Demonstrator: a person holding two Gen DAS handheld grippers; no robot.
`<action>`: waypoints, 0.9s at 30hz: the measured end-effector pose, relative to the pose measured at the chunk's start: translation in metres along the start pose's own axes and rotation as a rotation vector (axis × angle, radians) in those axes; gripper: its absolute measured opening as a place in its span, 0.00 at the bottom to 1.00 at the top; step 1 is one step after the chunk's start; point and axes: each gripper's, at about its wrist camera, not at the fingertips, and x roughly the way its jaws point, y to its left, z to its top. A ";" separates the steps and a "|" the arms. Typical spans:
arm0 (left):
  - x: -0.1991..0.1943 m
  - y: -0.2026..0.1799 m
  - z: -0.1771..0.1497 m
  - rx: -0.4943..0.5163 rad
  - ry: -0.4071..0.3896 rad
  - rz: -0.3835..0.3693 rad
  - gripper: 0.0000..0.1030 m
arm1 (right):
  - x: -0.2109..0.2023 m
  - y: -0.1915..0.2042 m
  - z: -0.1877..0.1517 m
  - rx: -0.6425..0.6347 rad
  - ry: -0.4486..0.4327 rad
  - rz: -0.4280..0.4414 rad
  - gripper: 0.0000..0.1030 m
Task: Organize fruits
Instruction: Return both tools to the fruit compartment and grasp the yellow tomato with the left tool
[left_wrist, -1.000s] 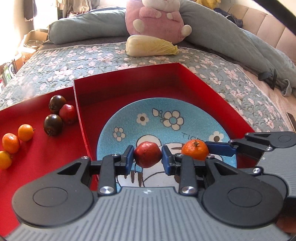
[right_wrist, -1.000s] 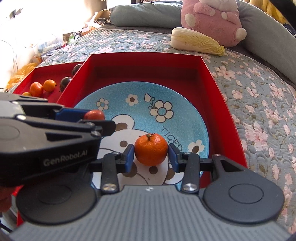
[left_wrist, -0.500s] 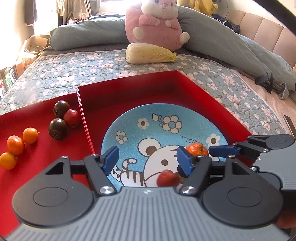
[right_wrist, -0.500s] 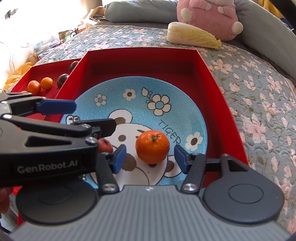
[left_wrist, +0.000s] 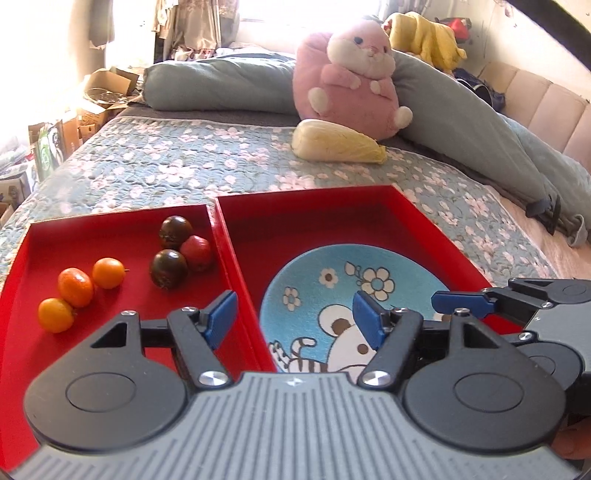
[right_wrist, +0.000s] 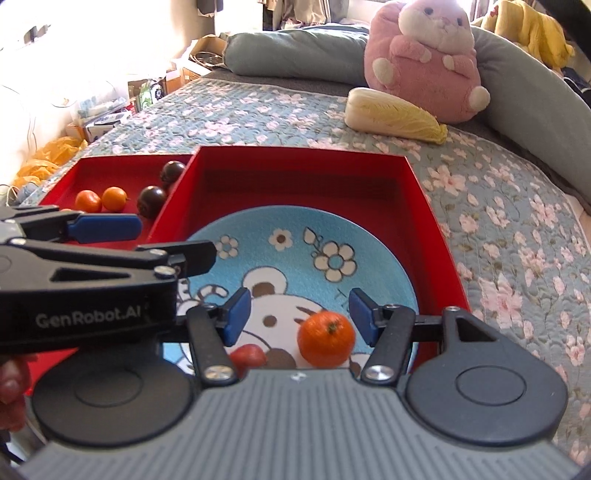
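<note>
Matt red cardboard boxes (left_wrist: 122, 225) rest on quilted floral cloth (left_wrist: 177, 162); the plate (right_wrist: 369, 243) looks finely speckled.

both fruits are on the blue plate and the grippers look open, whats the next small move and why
Probably swing the left gripper over the left red tray toward the red fruit beside the two dark ones. Its jaws stand open with nothing between them, the orange and small red fruit already lie on the blue plate, and six fruits still sit in that tray.
</note>
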 end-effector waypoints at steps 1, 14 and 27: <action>-0.002 0.003 0.000 -0.005 -0.005 0.007 0.72 | 0.000 0.003 0.002 -0.004 -0.004 0.003 0.60; -0.016 0.071 -0.009 -0.119 -0.001 0.158 0.72 | 0.006 0.051 0.019 -0.080 -0.039 0.064 0.60; -0.009 0.136 -0.015 -0.236 0.055 0.377 0.71 | -0.001 0.084 0.042 -0.145 -0.175 0.103 0.59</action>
